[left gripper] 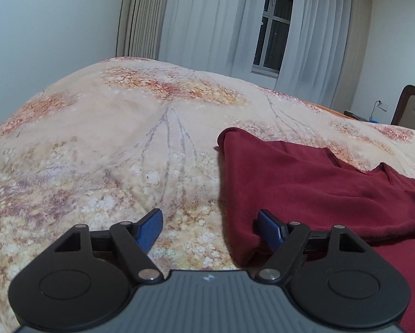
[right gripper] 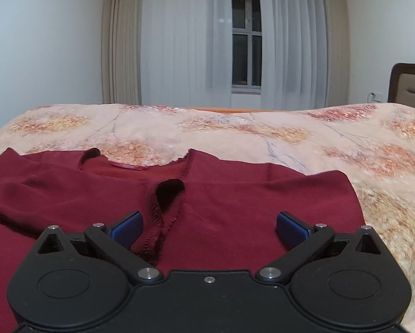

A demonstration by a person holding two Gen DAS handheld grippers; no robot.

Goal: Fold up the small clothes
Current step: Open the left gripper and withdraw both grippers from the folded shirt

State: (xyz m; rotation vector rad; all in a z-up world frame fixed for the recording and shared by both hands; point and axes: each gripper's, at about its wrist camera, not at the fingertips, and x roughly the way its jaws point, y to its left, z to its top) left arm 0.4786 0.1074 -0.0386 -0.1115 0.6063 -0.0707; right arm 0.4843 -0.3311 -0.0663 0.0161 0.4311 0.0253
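Note:
A dark red garment (left gripper: 304, 183) lies spread on the floral bedspread (left gripper: 110, 144). In the left wrist view its folded left edge runs just inside my left gripper (left gripper: 210, 226), which is open and empty, its right blue pad (left gripper: 268, 229) touching the cloth's edge. In the right wrist view the garment (right gripper: 235, 202) fills the near bed, with its neckline (right gripper: 129, 166) at the far side and a ruffled seam with a dark opening (right gripper: 168, 191) near the middle. My right gripper (right gripper: 209, 226) is open and empty, low over the cloth.
The floral bedspread (right gripper: 332, 144) stretches beyond and to both sides of the garment. A brown headboard (right gripper: 409, 86) stands at the right. Curtains and a window (right gripper: 246, 44) are behind the bed. A wall socket (left gripper: 383, 106) sits near the headboard.

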